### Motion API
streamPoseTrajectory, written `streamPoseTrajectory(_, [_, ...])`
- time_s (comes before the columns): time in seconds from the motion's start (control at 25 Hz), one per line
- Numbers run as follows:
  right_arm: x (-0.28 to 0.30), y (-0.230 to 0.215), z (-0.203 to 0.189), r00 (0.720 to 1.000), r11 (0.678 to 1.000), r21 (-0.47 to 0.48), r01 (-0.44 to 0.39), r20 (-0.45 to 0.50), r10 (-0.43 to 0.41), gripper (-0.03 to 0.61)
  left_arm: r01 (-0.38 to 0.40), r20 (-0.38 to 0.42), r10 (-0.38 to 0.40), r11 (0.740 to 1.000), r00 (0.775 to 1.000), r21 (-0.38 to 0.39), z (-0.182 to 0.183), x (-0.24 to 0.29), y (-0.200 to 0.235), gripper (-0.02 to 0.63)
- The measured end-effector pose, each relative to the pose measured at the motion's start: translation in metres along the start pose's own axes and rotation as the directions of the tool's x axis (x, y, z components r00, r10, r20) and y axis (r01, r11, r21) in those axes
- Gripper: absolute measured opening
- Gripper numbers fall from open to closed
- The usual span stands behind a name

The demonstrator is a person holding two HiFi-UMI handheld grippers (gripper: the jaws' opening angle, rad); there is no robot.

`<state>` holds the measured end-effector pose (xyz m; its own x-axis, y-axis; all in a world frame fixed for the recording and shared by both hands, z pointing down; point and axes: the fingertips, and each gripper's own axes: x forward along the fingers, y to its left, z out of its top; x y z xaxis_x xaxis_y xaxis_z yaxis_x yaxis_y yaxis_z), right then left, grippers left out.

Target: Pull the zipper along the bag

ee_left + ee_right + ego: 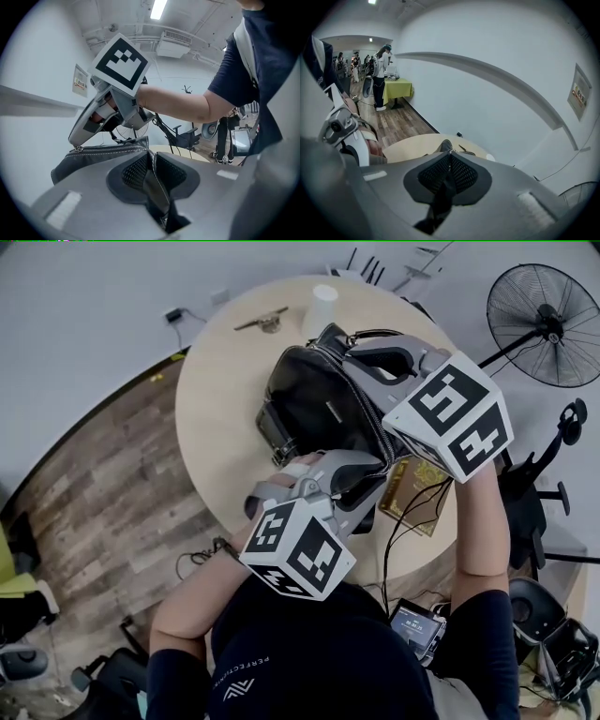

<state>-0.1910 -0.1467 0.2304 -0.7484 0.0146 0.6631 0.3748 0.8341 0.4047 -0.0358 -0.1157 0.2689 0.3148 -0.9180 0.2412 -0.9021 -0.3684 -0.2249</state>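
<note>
Zipper [112,149] tops the black bag [314,399], which lies in the middle of the round table [211,437]. Right gripper [450,157] pinches the barely discernible zipper pull [450,151]; left gripper [151,158] clamps the bag's edge, mostly hidden between its jaws.

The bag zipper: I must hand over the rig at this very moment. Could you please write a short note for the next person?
Left gripper: shut on the near edge of the bag, steadying it on the table.
Right gripper: shut on the zipper pull at the bag's far end.
Done: the zipper between the two grippers looks closed.
Left: check whether the pull has reached its end stop, which I cannot tell from here; if so, release both.
</note>
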Motion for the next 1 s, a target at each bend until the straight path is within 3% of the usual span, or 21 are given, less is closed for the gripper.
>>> streamPoseTrajectory(0.32, [0.019,-0.010,0.010,0.999,1.000,-0.030,-0.006,-0.051,0.004,0.017,0.034,0.029,-0.033,0.999,0.999,-0.022,0.002,0.000,-0.003,0.078])
streamPoseTrajectory(1.0, [0.043,-0.015,0.010,0.998,1.000,-0.008,-0.022,-0.067,0.021,0.017,0.116,0.099,-0.109,0.990,0.989,-0.075,0.003,-0.003,-0.007,0.090])
